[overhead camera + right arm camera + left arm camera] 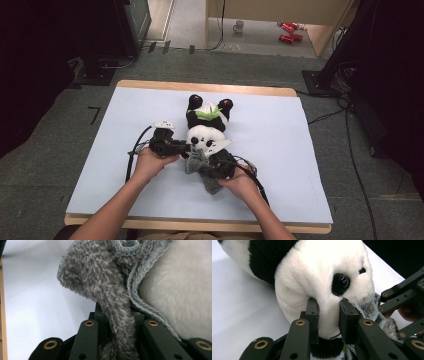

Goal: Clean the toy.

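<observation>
From the high view I have the black-and-white plush panda toy [207, 125] lying on its back near the middle of the pale blue sheet-covered table [280, 150], feet pointing away from me and head toward me; a green patch sits on its chest, and the panda's white head rests just between my two hands. My left gripper [187, 148] comes in from the left side of the head; in the left gripper view its two black jaws are pressed into the white plush of the panda's cheek [328, 312], just below the black eye patch, pinching a fold of the soft head between them. My right gripper [216, 167] sits at the near right of the head; in the right gripper view its jaws are clamped on a strip of the fuzzy grey towel cloth with a pale blue stitched hem [117, 315], which runs up out of the jaws and lies against the white fur of the panda beside it; the same grey cloth [210, 182] shows bunched under that gripper on the table, touching the head. Both forearms enter from the near edge.
</observation>
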`<control>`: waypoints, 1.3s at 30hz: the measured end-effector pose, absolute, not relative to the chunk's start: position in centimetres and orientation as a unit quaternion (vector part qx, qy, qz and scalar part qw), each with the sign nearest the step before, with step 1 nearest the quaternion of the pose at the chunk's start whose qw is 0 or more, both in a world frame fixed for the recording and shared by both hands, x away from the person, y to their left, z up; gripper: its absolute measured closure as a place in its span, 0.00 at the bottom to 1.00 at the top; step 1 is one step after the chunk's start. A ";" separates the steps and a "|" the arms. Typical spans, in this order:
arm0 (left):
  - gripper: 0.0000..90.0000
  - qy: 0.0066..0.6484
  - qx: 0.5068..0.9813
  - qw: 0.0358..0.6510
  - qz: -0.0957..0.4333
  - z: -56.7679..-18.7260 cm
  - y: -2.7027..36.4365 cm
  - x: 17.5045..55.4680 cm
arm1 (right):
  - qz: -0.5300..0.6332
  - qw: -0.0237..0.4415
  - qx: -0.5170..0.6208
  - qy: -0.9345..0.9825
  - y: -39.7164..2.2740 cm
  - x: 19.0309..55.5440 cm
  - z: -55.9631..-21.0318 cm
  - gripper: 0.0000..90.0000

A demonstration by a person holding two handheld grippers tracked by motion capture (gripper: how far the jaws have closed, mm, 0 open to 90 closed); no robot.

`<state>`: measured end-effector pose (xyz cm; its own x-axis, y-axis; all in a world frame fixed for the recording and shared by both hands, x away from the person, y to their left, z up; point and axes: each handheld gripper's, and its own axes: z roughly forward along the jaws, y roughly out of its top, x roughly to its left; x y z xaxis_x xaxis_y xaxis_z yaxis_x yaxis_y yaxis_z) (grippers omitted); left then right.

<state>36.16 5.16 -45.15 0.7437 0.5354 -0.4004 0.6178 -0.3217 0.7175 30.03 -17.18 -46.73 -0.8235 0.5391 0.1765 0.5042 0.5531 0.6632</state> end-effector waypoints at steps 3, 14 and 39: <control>0.81 0.354 0.810 0.465 -0.044 -45.2 5.2 36.2 | 0.365 0.019 0.297 0.882 -17.2 30.1 -46.4 0.84; 0.80 0.351 0.812 0.464 -0.048 -45.2 5.6 36.4 | 0.392 0.022 0.273 0.878 -17.5 29.5 -43.4 0.84; 0.80 0.345 0.821 0.452 -0.051 -44.9 6.3 36.5 | 0.477 0.088 0.375 0.790 -24.6 30.6 -37.3 0.83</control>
<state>36.50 6.27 -44.92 0.7574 0.5195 -0.3955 0.6119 -0.3534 0.7076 30.61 -24.62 -37.34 -0.7025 0.6773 0.2186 0.5085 0.2628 0.8200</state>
